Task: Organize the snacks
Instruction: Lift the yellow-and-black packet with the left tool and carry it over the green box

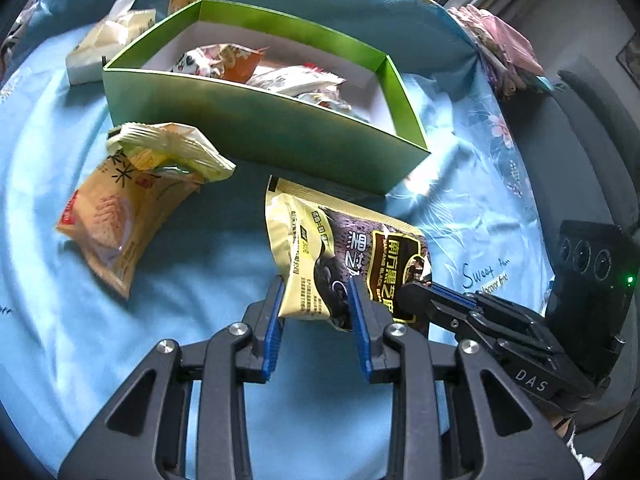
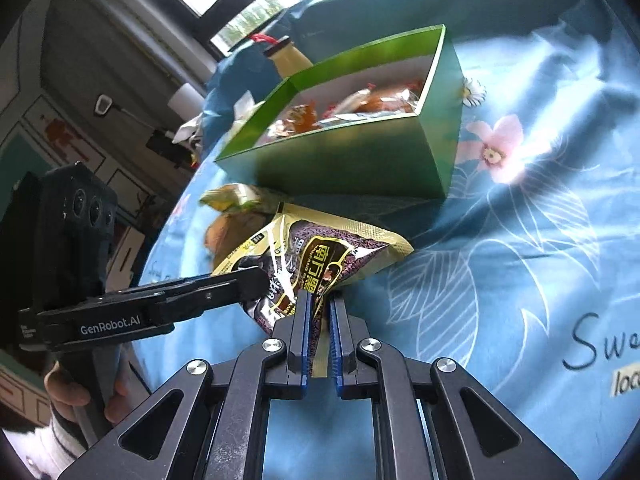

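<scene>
Both grippers clamp the same item. The left gripper [image 1: 318, 296] has its blue pads closed on the near edge of the black-and-gold sesame packet [image 1: 344, 256], which hangs lifted above the blue floral cloth [image 1: 200, 320]. The right gripper [image 2: 320, 304] pinches the packet's other lower corner, fingers nearly together with only the foil between them. A hand [image 2: 76, 392] grasps the left tool's handle, seen in the right wrist view. Left of the packet, an orange biscuit packet [image 1: 116, 224] lies crumpled on the cloth, apart from both grippers. Just beyond stands the open green box [image 1: 260, 128], already holding several wrapped snacks [image 1: 248, 68]. Behind the box's left corner rests a pale white packet [image 1: 104, 48].
</scene>
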